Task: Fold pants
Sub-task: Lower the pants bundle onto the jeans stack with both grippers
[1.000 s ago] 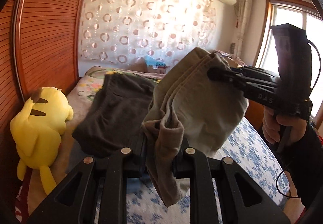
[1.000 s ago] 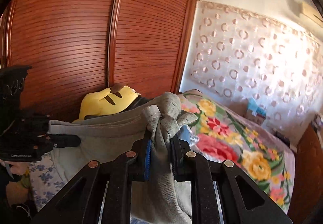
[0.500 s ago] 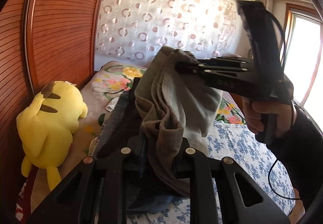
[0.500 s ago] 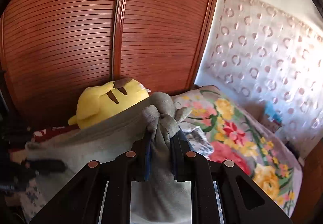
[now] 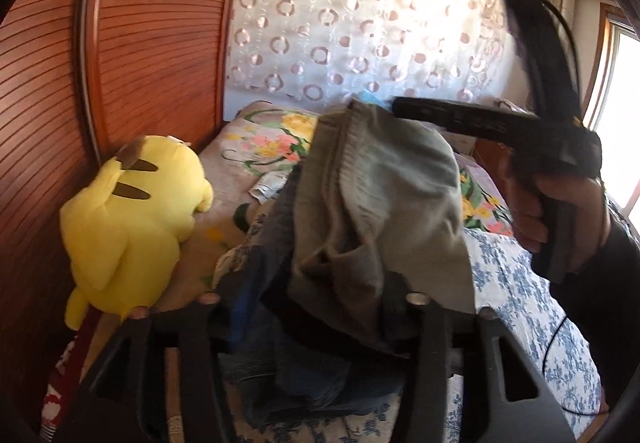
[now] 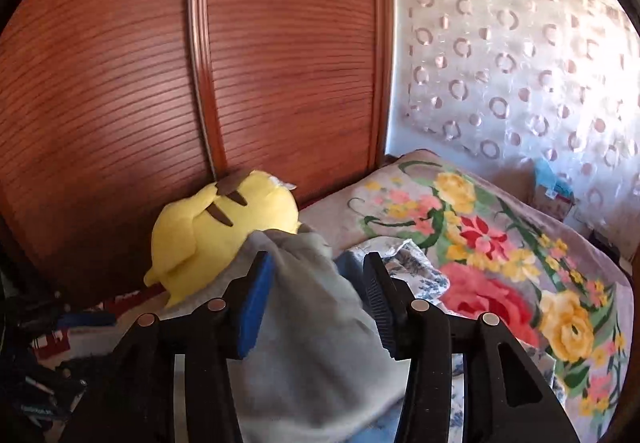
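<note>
Two grippers, both with jaws just sprung apart and no longer pinching anything. Left gripper [image 5: 316,295] standing loose around a bunched wad of the grey-green pants [image 5: 376,203], cloth sagging between the jaws but not pressed, as far as the blur allows. Right gripper [image 6: 316,283] same deal: blue pad [image 6: 256,295] on one side, dark ribbed pad on the other, grey cloth lying in the gap and spilling down toward the camera. Pants heaped on top of darker clothing [image 5: 304,383] on the bed [image 5: 520,303], near the blue-flowered sheet. Seen from the left wrist view, a hand [image 5: 560,219] wrapped round the right gripper's handle, its tip right at the top edge of the pants. Yellow plush toy [image 6: 220,227] slumped against the slatted wooden wardrobe [image 6: 280,63], just beside the cloth. Floral blanket [image 6: 500,251] further back, ringed curtain [image 5: 360,23] behind.
</note>
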